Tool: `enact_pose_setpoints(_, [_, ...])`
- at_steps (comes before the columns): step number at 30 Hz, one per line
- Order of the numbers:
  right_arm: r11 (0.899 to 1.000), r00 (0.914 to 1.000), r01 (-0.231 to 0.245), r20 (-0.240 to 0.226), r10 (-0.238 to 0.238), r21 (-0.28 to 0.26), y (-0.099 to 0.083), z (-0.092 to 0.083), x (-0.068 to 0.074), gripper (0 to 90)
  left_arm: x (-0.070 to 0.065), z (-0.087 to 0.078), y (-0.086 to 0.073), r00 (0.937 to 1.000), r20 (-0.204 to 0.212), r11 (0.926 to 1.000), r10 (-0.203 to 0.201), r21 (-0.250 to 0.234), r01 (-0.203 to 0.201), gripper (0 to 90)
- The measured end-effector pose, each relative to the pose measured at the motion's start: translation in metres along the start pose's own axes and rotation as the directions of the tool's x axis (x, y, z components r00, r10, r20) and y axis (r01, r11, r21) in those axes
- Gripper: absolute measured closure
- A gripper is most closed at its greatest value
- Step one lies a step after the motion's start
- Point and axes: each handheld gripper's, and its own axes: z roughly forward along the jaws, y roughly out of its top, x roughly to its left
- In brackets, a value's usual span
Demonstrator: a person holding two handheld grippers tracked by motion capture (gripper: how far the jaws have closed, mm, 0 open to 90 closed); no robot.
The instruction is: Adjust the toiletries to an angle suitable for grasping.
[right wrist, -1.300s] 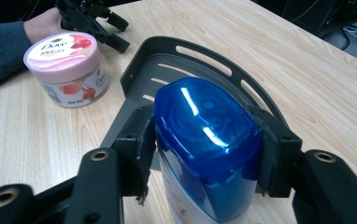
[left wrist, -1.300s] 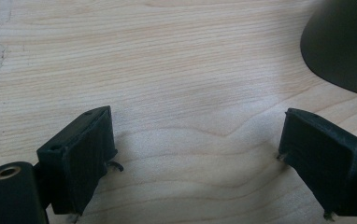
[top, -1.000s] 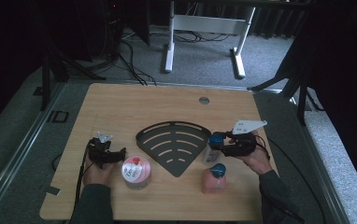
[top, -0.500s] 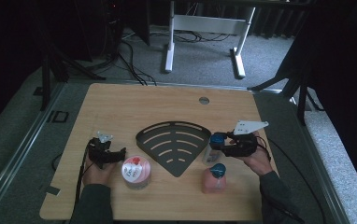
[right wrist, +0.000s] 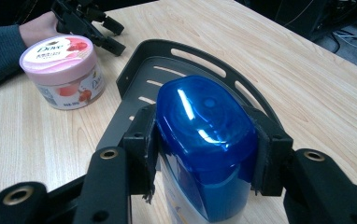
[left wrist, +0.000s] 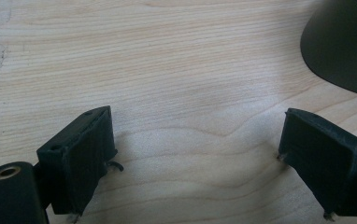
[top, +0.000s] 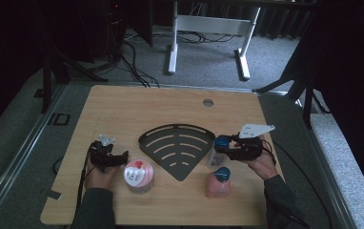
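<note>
Nearest to me, toward the right, a pink bottle (top: pixel 217 183) with a blue cap stands on the table (top: pixel 123 109), untouched. Left of it sits the Dove jar (top: pixel 138 174), pink-lidded. My left gripper (top: pixel 119 158) rests just left of the jar; its jaws stand wide apart over bare wood with nothing between them.

A little farther, on the right, my right gripper (right wrist: pixel 204 161) has its jaws closed on the blue cap (right wrist: pixel 204 140) of a clear bottle (top: pixel 214 157), one pad on each side of the cap, pressing it. That bottle stands upright on the table, just off the right edge of the black corner rack (top: pixel 177 148), which lies flat in the middle.

I judge that I have just taken hold of this bottle and the lift has not begun. The likely next move is to raise it straight up, carry it left over the rack's raised rim and set it down on the slotted floor, keeping it upright so the cap does not slip between the pads.
</note>
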Motion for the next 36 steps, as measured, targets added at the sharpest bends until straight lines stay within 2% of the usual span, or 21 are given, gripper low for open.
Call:
enact_pose_setpoints(10, [1.000, 0.9999, -0.007, 0.008, 0.007, 0.000, 0.000, -0.001, -0.003, 51.4, 0.000, 0.000, 0.000, 1.0000, 0.000, 1.0000, 0.001, 0.001, -0.001, 10.6])
enact_pose_setpoints(18, [1.000, 0.9992, -0.022, 0.034, 0.022, -0.005, -0.001, -0.001, -0.011, 51.6, 0.000, 0.000, 0.000, 1.0000, 0.000, 1.0000, 0.001, 0.001, -0.001, 10.6])
enact_pose_setpoints(36, [0.998, 0.9926, -0.052, 0.109, 0.054, -0.021, 0.006, -0.004, -0.037, 51.9, 0.000, 0.000, 0.000, 1.0000, 0.000, 1.0000, -0.001, -0.001, 0.001, 10.6])
